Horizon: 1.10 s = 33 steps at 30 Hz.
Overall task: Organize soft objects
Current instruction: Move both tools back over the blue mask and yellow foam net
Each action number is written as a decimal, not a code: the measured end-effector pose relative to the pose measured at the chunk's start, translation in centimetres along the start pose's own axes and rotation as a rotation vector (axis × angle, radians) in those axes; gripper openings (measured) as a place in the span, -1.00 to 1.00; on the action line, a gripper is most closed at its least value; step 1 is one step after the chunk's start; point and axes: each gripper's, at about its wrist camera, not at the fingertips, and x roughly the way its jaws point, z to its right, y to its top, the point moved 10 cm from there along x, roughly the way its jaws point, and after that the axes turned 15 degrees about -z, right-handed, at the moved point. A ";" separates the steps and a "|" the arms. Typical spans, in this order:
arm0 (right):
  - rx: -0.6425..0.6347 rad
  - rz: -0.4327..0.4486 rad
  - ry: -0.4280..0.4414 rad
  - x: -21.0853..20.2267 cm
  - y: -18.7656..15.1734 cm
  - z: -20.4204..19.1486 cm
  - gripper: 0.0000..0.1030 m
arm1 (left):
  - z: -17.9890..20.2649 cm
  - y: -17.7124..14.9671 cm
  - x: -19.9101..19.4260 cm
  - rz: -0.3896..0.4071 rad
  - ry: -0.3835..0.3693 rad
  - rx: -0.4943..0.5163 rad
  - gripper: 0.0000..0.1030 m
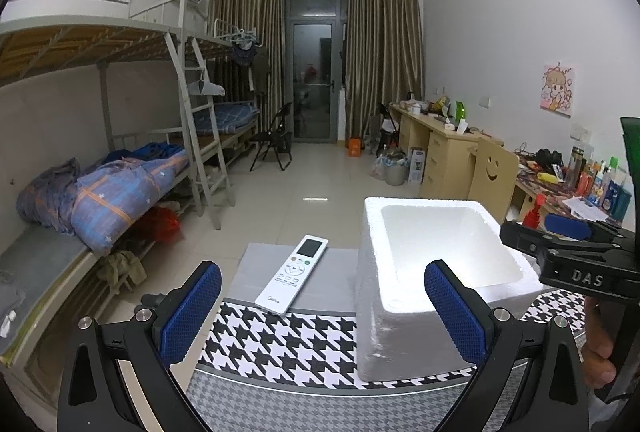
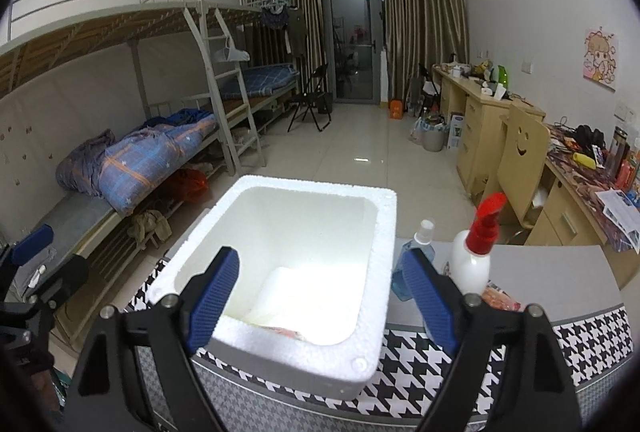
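Holding both tools above the tabletop [image 1: 280, 352], which is covered by a black-and-white houndstooth cloth [image 2: 440, 372]. My left hand-held gripper [image 1: 322, 308] is spread wide with nothing between its blue pads; my right hand-held gripper [image 2: 322, 306] is likewise spread and empty, hanging over the near rim of the white foam box [image 2: 384, 232]. The box stands on the cloth with its mouth up. Inside, near the front wall, lies something pale with a pinkish-orange edge [image 2: 280, 320]; glare washes it out, so I cannot tell whether it is one of the soft objects. A white Midea remote [image 1: 292, 276] lies left of the box, apart from it. To the right of the box stand a clear bottle of blue liquid [image 2: 412, 264] and a white pump bottle with a red top [image 2: 474, 256], and a pinkish packet [image 2: 500, 300] lies at the pump bottle's foot, partly behind my right finger. Risks as I judge them: the foam box is light, so a finger catching its rim could drag or tip it off the tabletop edge. The two bottles stand just beside my right finger; a sideways swing toward the packet could topple them. Foam walls crumble if pinched. With the box contents overexposed, I might close on the wrong thing or on nothing.
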 end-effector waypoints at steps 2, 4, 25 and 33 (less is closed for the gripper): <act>-0.001 0.006 -0.001 -0.5 -0.2 0.0 0.79 | 0.2 -0.1 -0.4 0.004 -0.004 -0.002 0.98; 0.001 0.018 -0.007 -1.2 -0.3 0.1 0.80 | 0.4 -0.1 -0.7 0.006 -0.010 0.001 0.98; 0.046 0.116 0.010 -6.3 -2.4 1.5 0.80 | 2.5 -0.6 -3.6 0.036 -0.048 0.029 0.98; 0.038 0.141 -0.006 -7.9 -3.4 2.2 0.80 | 3.6 -0.7 -4.4 0.045 -0.062 0.045 0.98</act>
